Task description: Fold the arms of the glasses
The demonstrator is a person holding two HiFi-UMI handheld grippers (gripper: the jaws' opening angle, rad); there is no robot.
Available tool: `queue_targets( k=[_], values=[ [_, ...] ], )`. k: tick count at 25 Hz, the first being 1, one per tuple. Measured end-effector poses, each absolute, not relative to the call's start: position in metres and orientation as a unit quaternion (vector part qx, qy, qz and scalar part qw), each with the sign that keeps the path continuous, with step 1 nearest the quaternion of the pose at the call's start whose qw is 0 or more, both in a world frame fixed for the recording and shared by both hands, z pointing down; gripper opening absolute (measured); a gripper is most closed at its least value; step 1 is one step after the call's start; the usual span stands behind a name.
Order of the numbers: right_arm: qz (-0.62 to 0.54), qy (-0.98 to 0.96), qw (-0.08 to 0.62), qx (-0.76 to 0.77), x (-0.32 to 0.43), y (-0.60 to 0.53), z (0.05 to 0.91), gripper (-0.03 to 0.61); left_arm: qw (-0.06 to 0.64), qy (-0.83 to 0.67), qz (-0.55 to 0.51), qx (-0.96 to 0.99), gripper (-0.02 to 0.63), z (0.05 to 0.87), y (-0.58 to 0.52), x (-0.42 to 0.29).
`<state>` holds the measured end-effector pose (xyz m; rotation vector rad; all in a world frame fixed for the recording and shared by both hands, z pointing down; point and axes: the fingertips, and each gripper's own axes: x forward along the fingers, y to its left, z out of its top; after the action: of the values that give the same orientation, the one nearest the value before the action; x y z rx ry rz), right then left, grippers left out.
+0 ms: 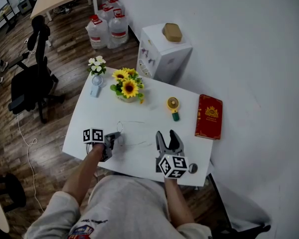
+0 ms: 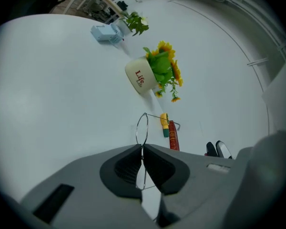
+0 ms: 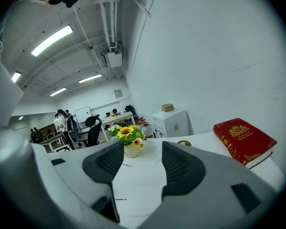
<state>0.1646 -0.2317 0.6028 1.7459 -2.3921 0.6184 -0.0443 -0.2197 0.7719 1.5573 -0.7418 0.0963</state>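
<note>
one pair of thin wire glasses (image 2: 142, 127) lies on the white table (image 1: 84, 133) with its rim caught in my left tongs (image 2: 142, 148). the pads are pressed together on the wire, and one round lens sticks out just past the tips. my left forearm reaches in over the near edge of the table, with the tongs tipped downward and aimed across toward my right side. my right tongs (image 1: 169, 136) are near the glasses but apart from them, pointing away from me. their jaws are spread wide with nothing between them, and the marker cube is at my end. past the left tips stands a cream pot of sunflowers (image 2: 139, 78) printed "life". to the right of my right tongs lies a red book (image 1: 209, 116) with a gold crest, its lettering too small to read. in the head view the frame is only a faint line, and i cannot tell how its arms lie.
</note>
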Motion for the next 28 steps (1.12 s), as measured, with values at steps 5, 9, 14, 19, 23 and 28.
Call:
queue_targets(
  k=[5, 9, 14, 19, 23, 28],
  values=[
    [0.219, -0.794, 0.053, 0.565, 0.151, -0.228, 0.608, 0.235, 0.625, -0.351, 0.039, 0.696, 0.014, 0.753, -0.231, -0.057],
    [0.242, -0.797, 0.049, 0.551, 0.139, -0.224, 0.614, 0.235, 0.606, -0.371, 0.033, 0.703, 0.014, 0.732, -0.241, -0.069],
    [0.306, -0.800, 0.033, 0.515, 0.122, -0.214, 0.634, 0.231, 0.579, -0.400, 0.030, 0.710, 0.014, 0.710, -0.254, -0.076],
    [0.386, -0.811, 0.017, 0.439, 0.083, -0.198, 0.649, 0.209, 0.576, -0.417, -0.011, 0.703, 0.014, 0.686, -0.261, -0.083],
    [0.427, -0.807, -0.005, 0.409, 0.064, -0.197, 0.653, 0.183, 0.587, -0.412, -0.043, 0.696, 0.014, 0.676, -0.260, -0.080],
    [0.431, -0.808, -0.039, 0.401, 0.053, -0.203, 0.642, 0.145, 0.594, -0.401, -0.064, 0.694, 0.014, 0.667, -0.251, -0.074]
  ],
)
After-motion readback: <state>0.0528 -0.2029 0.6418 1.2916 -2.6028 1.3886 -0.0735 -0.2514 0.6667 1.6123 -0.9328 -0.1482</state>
